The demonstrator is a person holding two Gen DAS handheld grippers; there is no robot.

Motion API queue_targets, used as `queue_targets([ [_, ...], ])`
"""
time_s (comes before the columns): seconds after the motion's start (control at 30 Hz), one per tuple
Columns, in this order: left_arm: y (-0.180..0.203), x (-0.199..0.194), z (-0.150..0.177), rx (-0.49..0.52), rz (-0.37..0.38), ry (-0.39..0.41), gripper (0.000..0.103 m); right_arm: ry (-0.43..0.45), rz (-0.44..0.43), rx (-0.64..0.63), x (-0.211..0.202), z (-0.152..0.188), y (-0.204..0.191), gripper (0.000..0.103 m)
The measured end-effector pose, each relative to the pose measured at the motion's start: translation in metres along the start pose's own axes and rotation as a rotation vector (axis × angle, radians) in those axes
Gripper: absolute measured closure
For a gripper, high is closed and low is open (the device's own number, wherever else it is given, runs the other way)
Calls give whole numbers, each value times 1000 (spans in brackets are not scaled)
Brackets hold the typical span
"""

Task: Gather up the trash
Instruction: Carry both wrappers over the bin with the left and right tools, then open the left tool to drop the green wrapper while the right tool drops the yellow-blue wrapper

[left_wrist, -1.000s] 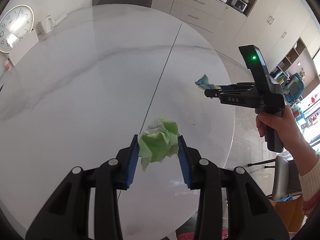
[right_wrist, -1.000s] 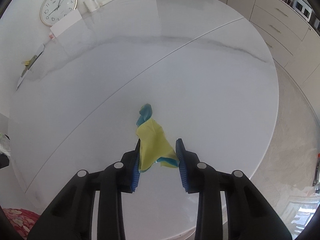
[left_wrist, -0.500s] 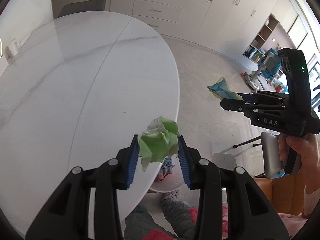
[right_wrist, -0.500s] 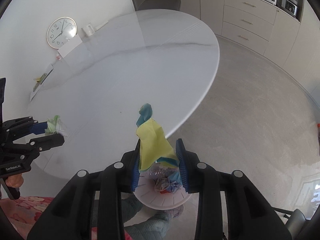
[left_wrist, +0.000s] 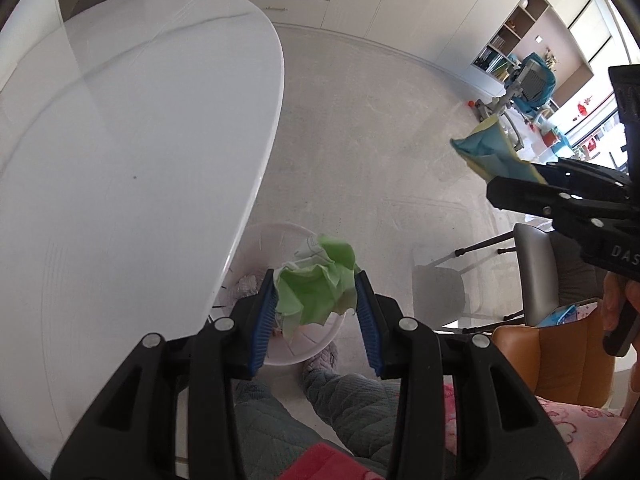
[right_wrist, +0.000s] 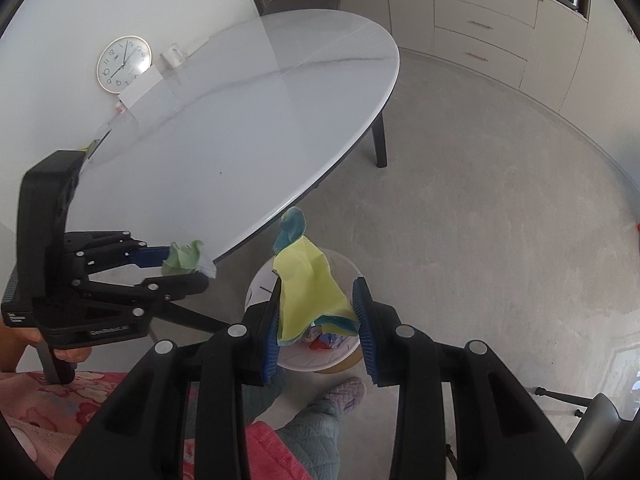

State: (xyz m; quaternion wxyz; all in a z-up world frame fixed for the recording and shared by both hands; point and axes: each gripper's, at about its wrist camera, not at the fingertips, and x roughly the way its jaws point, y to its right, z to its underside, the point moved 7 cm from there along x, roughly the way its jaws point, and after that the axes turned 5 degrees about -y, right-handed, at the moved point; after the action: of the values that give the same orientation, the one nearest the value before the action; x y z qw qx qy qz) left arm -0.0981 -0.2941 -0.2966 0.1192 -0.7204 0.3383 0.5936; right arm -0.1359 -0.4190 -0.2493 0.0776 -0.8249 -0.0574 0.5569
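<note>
My left gripper (left_wrist: 316, 284) is shut on a crumpled green paper (left_wrist: 316, 280) and holds it above a white trash bin (left_wrist: 260, 240) on the floor by the table edge. It also shows in the right wrist view (right_wrist: 192, 264) with the green paper (right_wrist: 183, 257). My right gripper (right_wrist: 317, 294) is shut on a yellow and blue paper (right_wrist: 306, 284) above the same trash bin (right_wrist: 344, 354), which holds several scraps. The right gripper also shows in the left wrist view (left_wrist: 516, 184) with the yellow and blue paper (left_wrist: 490, 150).
A white oval table (left_wrist: 120, 140) fills the left; it also shows in the right wrist view (right_wrist: 240, 128). A person's slippered feet (right_wrist: 344, 394) stand beside the bin. A grey chair (left_wrist: 536, 272) and an orange seat (left_wrist: 556, 360) stand at the right.
Both grippers have swung off the table with their papers and now hang over the trash bin on the floor. The grips have not changed.
</note>
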Motion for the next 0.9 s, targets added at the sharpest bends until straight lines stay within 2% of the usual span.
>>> queue_targets([
  [0.07, 2, 7, 2, -16, -3, -15, 58, -3, -5, -9, -4, 6, 5, 69],
  [0.2, 6, 13, 0, -48, -20, -18, 39, -4, -22, -15, -7, 12, 7, 68],
  [0.37, 4, 1, 2, -69, -40, 1, 36, -13, -40, -20, -3, 13, 7, 68],
  [0.47, -6, -18, -1, -112, -55, 37, 29, -20, -46, -26, -1, 15, 7, 68],
  [0.6, -26, -47, 0, -157, -94, 86, 28, -34, -59, -42, 6, 14, 0, 68],
  [0.67, -37, -60, 0, -183, -116, 100, 26, -45, -64, -55, 15, 15, -6, 68],
  [0.7, -43, -66, 0, -201, -122, 106, 19, -52, -68, -62, 21, 15, -10, 68],
  [0.77, -54, -79, 1, -242, -135, 132, 13, -70, -73, -75, 35, 16, -18, 66],
  [0.9, -73, -93, 5, -302, -139, 147, 12, -115, -80, -99, 68, 21, -31, 63],
])
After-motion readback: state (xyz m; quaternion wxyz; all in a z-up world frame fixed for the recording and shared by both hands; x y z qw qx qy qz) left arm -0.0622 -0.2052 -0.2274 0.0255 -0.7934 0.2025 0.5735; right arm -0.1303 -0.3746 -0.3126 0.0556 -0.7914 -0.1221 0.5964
